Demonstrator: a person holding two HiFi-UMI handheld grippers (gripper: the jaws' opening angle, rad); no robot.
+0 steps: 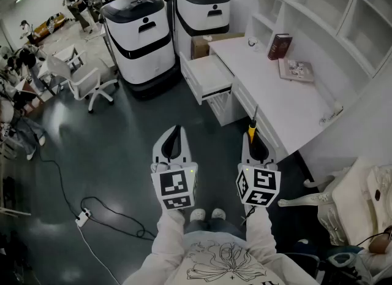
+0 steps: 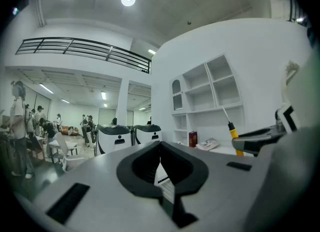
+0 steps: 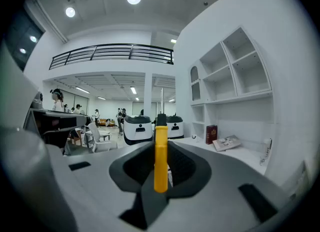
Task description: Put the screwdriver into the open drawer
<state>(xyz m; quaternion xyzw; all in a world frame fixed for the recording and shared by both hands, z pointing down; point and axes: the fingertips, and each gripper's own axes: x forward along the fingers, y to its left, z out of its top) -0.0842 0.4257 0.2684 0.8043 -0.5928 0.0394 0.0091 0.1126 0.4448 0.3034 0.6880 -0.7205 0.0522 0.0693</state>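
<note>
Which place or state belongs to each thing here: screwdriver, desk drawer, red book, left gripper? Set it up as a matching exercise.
Things:
1. screwdriver
2. desk drawer
3. red book
4. left gripper

Places or states:
a. standing on the desk top
b. jaws together, nothing between them
c. clamped in the right gripper
d. pulled out

Pairs: 1-c, 2-d, 3-a, 4-b

Screwdriver (image 3: 160,157) handle glossy yellow plastic; desk (image 1: 278,94) smooth matt white; floor (image 1: 122,155) glossy.

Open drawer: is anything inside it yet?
In the head view the open drawer shows only a bare white bottom. Its inner end runs under the desk, so that part is covered and cannot be checked.
</note>
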